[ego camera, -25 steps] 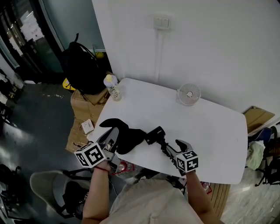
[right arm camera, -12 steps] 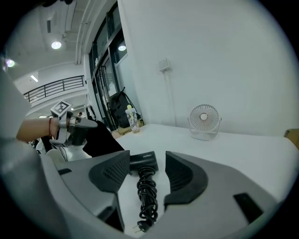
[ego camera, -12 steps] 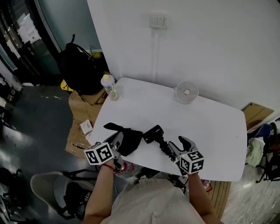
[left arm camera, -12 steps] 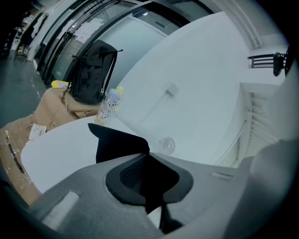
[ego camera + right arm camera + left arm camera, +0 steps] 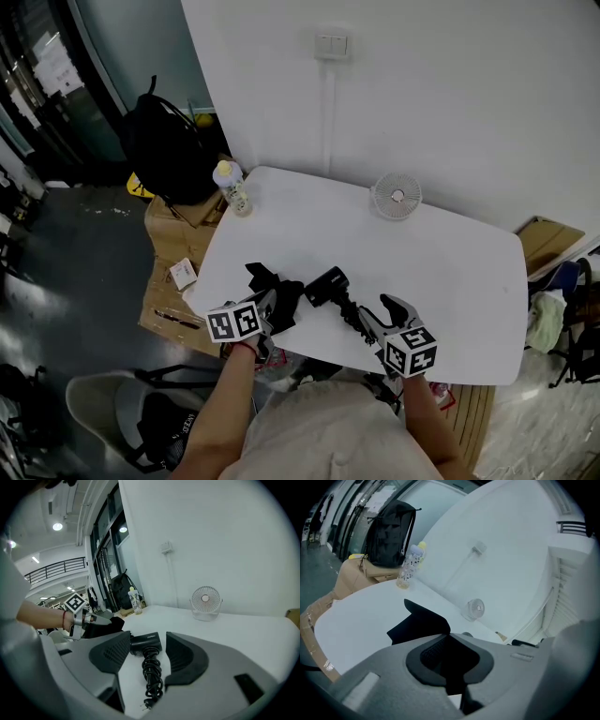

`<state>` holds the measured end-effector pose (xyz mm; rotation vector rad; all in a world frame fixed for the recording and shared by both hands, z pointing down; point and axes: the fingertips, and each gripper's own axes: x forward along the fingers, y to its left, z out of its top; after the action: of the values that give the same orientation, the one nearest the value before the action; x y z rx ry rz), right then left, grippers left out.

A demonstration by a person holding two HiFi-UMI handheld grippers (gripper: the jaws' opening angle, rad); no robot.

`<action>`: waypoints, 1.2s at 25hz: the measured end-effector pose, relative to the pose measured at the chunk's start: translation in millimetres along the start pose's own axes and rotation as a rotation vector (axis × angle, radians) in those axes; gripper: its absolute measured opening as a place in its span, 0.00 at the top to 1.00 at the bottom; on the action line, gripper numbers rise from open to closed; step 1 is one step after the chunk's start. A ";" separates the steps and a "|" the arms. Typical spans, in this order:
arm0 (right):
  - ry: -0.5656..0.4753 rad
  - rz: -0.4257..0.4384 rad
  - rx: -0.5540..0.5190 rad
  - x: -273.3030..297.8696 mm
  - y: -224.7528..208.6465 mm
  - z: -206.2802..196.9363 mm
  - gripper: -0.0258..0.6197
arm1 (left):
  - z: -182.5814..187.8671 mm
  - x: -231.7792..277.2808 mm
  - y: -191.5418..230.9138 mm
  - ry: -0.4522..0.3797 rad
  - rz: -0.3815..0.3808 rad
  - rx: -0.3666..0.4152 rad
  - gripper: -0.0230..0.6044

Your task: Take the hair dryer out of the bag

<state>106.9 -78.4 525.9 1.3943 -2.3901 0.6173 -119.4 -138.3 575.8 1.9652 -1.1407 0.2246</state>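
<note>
Black coiled cord (image 5: pixel 152 673) lies nearest, running up between the jaws of the right tool (image 5: pixel 149 638), which stand wide apart on either side of it and press on nothing. Just beyond, the hair dryer (image 5: pixel 146 644) rests on the white table (image 5: pixel 441 272), its body clear of the bag (image 5: pixel 279 298) and just beside it (so the dryer looks already out, as far as I can judge). The left tool (image 5: pixel 270 307) is closed, pinching a fold of that black fabric near the table's front edge.

To finish well, I would hold the left pinch firm and low so the bag cannot trail along. Then I would close the right jaws on the dryer's body rather than on the loose cord, which would likely slip and uncoil, and lift only once the pads seat squarely.

Farther back stand a small fan (image 5: pixel 396 197) and a bottle (image 5: pixel 232 185); a dark backpack (image 5: pixel 169 141) leans beyond the table's corner.
</note>
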 end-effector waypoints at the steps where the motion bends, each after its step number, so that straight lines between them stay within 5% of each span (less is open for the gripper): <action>1: 0.001 -0.002 0.001 -1.2 -0.1 -0.6 0.58 | -3.3 4.3 1.6 0.014 0.004 0.001 0.93; 11: 0.015 -0.003 -0.012 -4.8 3.4 -2.5 0.58 | -25.9 30.3 10.5 0.112 0.030 0.054 0.91; 15: 0.011 0.001 -0.018 -4.0 8.4 0.1 0.58 | -25.7 29.9 9.0 0.117 0.030 0.113 0.73; 21: -0.014 0.013 -0.037 -3.8 17.1 11.4 0.58 | -12.5 15.5 3.5 0.089 0.040 0.221 0.63; 30: -0.060 0.065 -0.063 -3.6 40.0 32.3 0.57 | 21.6 -24.9 -37.1 -0.030 -0.015 0.349 0.61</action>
<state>72.1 -74.7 488.0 1.3318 -2.4876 0.5182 -109.6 -129.4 527.9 2.2874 -1.1660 0.4100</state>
